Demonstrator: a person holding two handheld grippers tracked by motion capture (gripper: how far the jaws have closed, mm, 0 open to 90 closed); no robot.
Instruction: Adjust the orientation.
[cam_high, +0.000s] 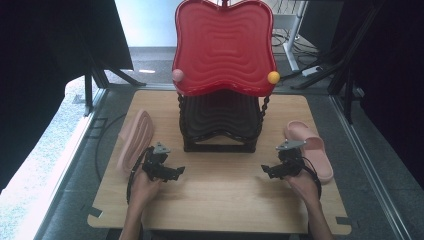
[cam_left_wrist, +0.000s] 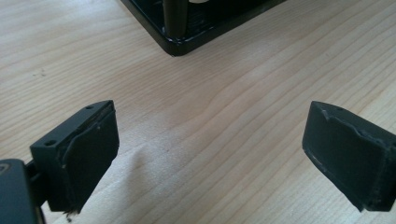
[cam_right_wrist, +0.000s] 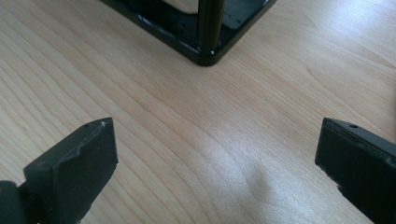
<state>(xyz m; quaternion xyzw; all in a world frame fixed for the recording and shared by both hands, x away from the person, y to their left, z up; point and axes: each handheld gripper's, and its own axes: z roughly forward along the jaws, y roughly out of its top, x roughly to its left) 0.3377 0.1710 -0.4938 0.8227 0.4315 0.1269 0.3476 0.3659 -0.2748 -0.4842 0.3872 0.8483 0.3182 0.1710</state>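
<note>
**Both grippers wide apart, empty, slippers on either side**

Left gripper (cam_high: 172, 172) rests low over the wooden table (cam_high: 220, 200), jaws spread wide, nothing between them. In the left gripper view only bare wood lies between the jaws, with a corner of the black rack base (cam_left_wrist: 187, 42) ahead. Right gripper (cam_high: 270, 171) same: released, empty, near the table's right side. One pink slipper (cam_high: 135, 140) stands on its edge just left of the left gripper, near it but apart. The other pink slipper (cam_high: 312, 147) lies flat, sole down, just beside the right gripper. The two-tier rack (cam_high: 220, 120) stands mid-table between the slippers; its red top tray (cam_high: 225, 45) sits above a black lower tray (cam_high: 220, 117).
</note>
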